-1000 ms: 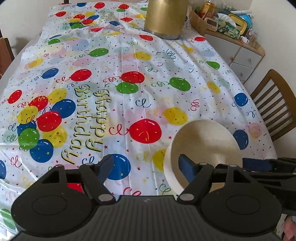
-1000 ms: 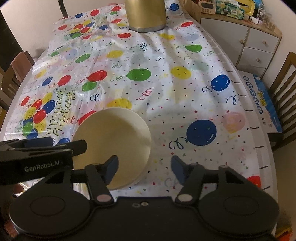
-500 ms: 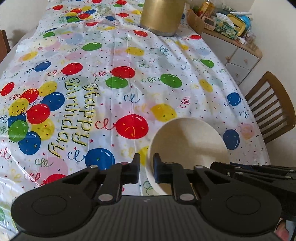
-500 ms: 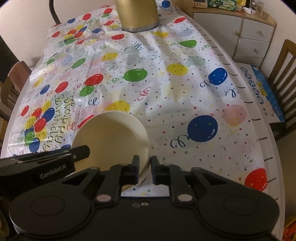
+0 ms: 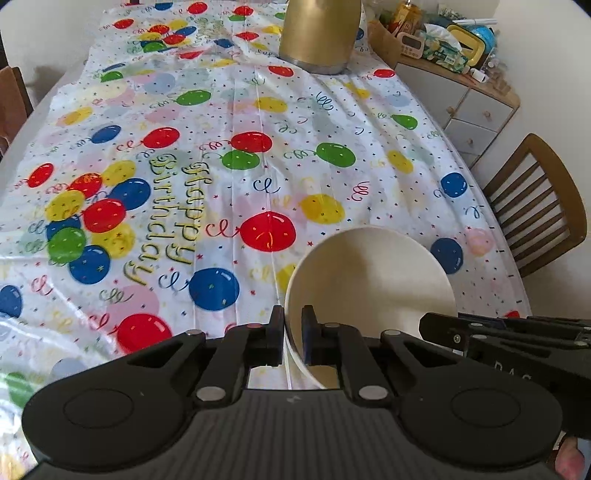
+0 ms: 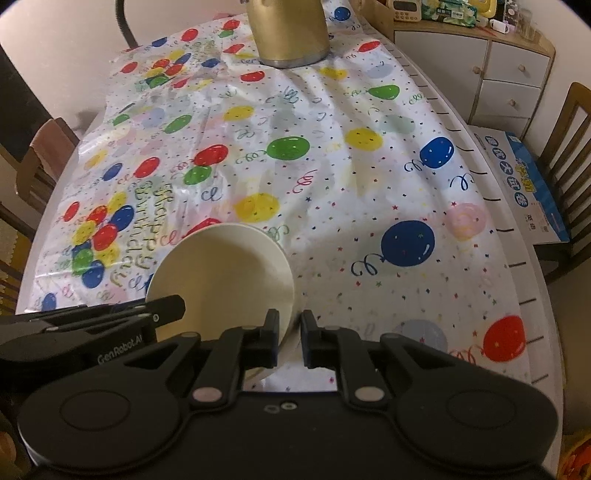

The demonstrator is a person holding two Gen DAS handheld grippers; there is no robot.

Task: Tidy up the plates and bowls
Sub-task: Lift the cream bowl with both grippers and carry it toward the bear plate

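A cream bowl [image 5: 369,280] is held tilted above the near end of the table. My left gripper [image 5: 293,334] is shut on its left rim. My right gripper [image 6: 288,339] is shut on its right rim, and the bowl shows in the right wrist view [image 6: 221,277] too. Each gripper's body shows in the other's view, the right one [image 5: 509,339] and the left one [image 6: 92,325]. The bowl's underside is hidden.
A balloon-print birthday tablecloth [image 5: 236,155] covers the table. A gold metal pot [image 5: 319,33] stands at the far end. A cluttered drawer cabinet [image 5: 465,99] and a wooden chair [image 5: 535,206] stand to the right. A blue box [image 6: 532,184] lies on the floor.
Both grippers went from open to shut on the bowl's rim, one on each side. The bowl has since risen and tilted, and both views have pulled back a little.
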